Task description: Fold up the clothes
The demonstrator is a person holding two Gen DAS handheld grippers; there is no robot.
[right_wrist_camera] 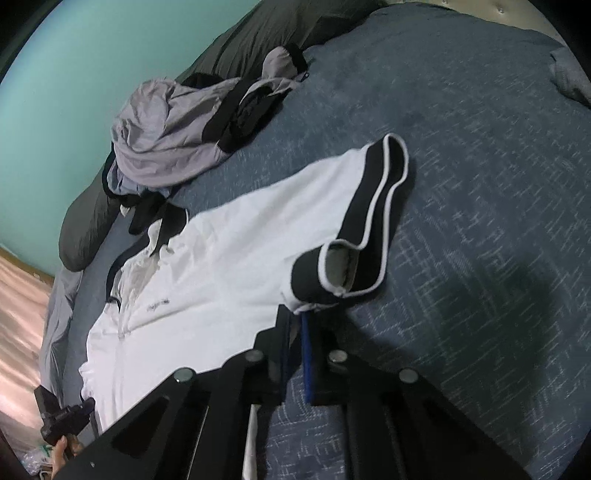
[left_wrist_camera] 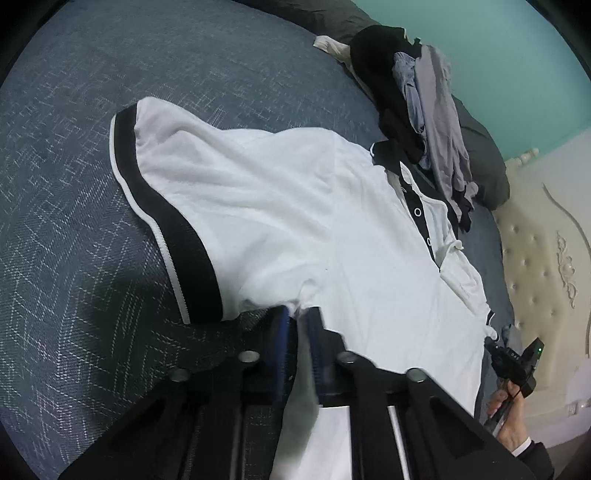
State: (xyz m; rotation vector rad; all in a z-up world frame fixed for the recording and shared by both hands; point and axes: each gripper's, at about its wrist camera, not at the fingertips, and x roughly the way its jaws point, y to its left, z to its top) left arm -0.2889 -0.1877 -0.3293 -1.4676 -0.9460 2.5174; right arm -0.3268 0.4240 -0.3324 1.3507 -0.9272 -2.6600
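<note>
A white polo shirt with black sleeve cuffs and a black button placket lies spread on the blue bed cover. My left gripper is shut on the shirt's side seam just below one sleeve's armpit. In the right wrist view the same shirt lies flat, and my right gripper is shut on its edge under the other sleeve, whose cuff is folded open. Each view shows the other gripper at the shirt's far side, the right gripper and the left gripper.
A pile of grey and black clothes lies beyond the shirt's collar, also in the right wrist view. A dark green pillow lies behind it by the teal wall. A cream tufted headboard borders the bed.
</note>
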